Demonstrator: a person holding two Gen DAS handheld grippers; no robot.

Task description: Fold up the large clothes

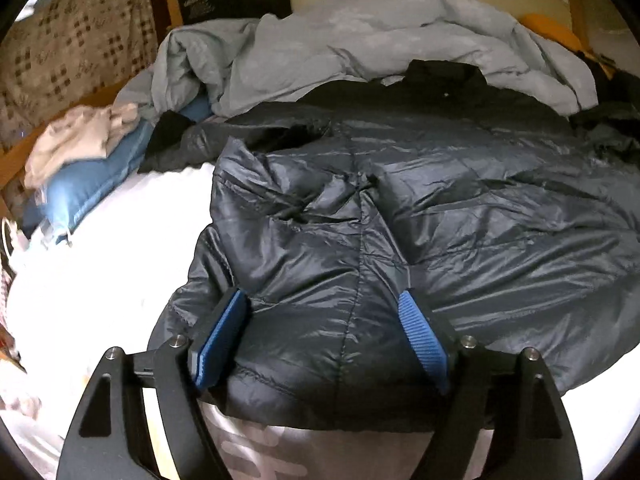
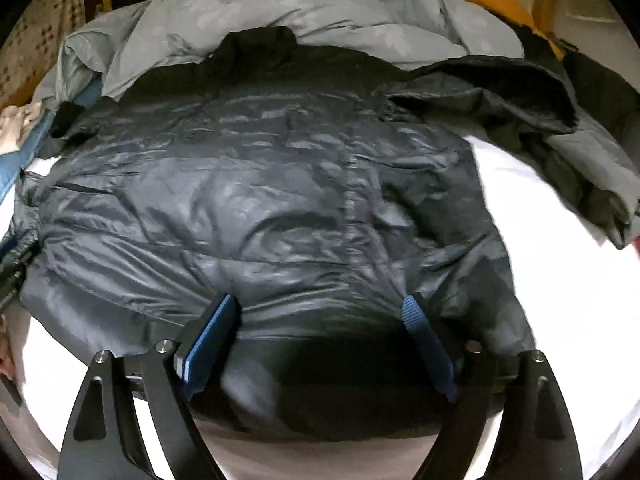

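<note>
A large dark navy puffer jacket [image 1: 440, 200] lies spread flat on a white bed sheet [image 1: 120, 260], collar toward the far side. My left gripper [image 1: 322, 296] hovers over the jacket's near left part, jaws wide, blue pads [image 1: 224, 336] either side of a fabric bulge without pinching it. In the right wrist view the same jacket [image 2: 260, 184] fills the middle. My right gripper [image 2: 319, 300] stands open over the jacket's near hem, its pads [image 2: 208, 344] straddling the shiny fabric. One sleeve reaches left, the other lies at the upper right.
A crumpled pale blue-grey duvet [image 1: 340, 40] is heaped behind the jacket. A blue pillow [image 1: 92, 184] with a beige cloth [image 1: 76, 140] on it lies at the left. A second grey and dark garment [image 2: 580, 152] lies at the right, beside an orange cushion [image 2: 492, 0].
</note>
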